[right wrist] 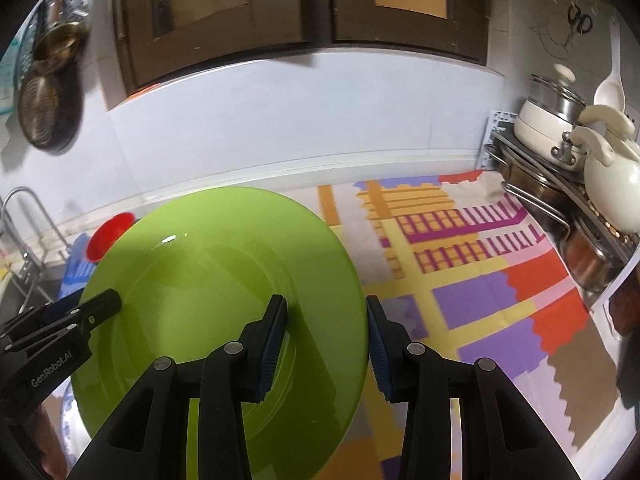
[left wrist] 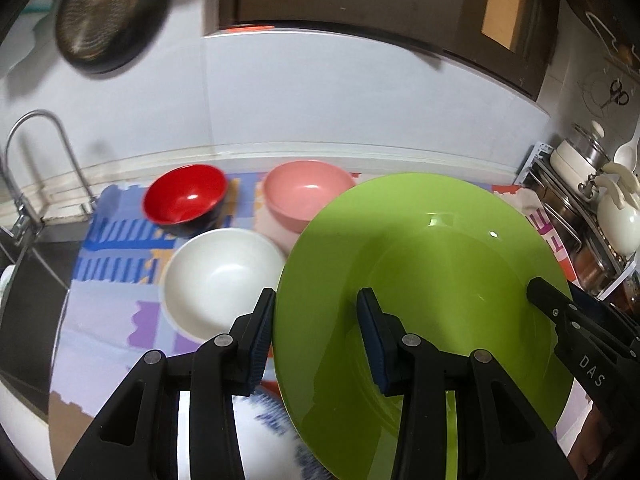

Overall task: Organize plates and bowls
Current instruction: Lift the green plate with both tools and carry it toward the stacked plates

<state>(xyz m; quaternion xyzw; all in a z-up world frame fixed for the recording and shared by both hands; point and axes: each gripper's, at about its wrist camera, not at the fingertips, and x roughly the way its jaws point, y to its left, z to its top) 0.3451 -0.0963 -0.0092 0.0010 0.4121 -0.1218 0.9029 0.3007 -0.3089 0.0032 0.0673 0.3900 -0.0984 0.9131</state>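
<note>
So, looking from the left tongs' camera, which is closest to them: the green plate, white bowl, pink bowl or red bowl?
1. Round green plate: gripped at its left rim by the left tongs.
2. Plain white bowl: just ahead, to the left.
3. Pink bowl and glossy red bowl: both at the back by the wall, pink one on the right; too close to call.

Plate: my glossy lime-green round plate (left wrist: 440,280), tilted, lifted above the desk.
Bowls: red-and-black bowl (left wrist: 185,196), pink bowl (left wrist: 306,192), white bowl (left wrist: 222,280), clustered upright.
</note>
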